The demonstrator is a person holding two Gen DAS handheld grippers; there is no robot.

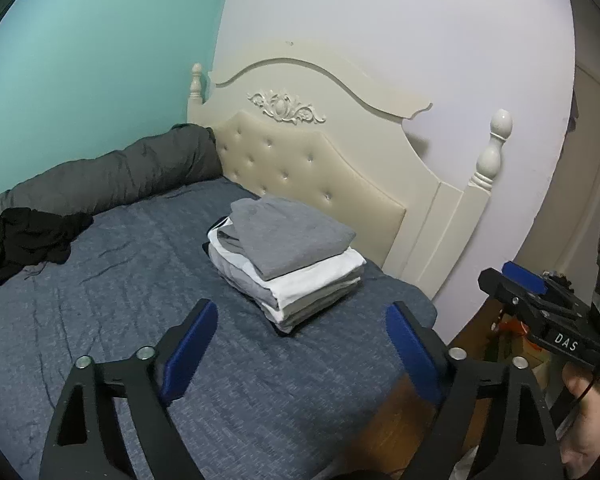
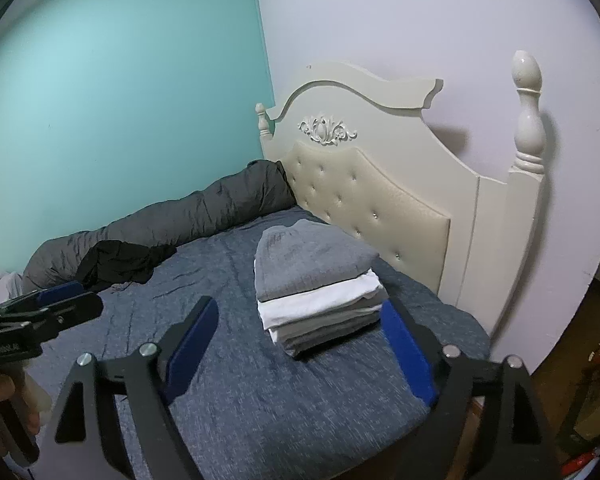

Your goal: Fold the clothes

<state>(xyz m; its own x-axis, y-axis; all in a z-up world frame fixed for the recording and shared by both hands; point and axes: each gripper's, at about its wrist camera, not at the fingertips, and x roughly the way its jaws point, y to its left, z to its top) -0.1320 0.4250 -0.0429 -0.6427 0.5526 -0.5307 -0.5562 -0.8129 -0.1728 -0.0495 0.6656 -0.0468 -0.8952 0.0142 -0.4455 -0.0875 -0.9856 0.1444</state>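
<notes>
I have both tools up over the near edge of the bed (image 1: 100, 320), neither one carrying anything. My left gripper (image 1: 300, 340) has its blue pads spread wide with only the bedspread showing between them, and my right gripper (image 2: 300, 340) is spread just as wide, its right pad lying across the near corner of the folded stack in that view, though I can't tell whether it touches. The folded stack (image 1: 288, 264) sits on the right side of the bed close to the headboard (image 1: 320, 160), a grey piece on top, white and grey layers beneath, looking neat and done. What remains to fold, as I judge it, is the black garment (image 1: 24, 244), crumpled at the far left against the long dark bolster (image 1: 120, 172) along the teal wall; in the right wrist view it shows as the same dark heap (image 2: 120, 264). It looks thin and limp, so I expect it to be light, to sag and bunch when lifted, and to cling to the textured bedspread rather than slide. I can't make out a collar or hem in that heap, so I would pinch two well-separated points on its outer edge, one tool each, and lift to let it hang open before laying it flat on the bare middle of the bed.
</notes>
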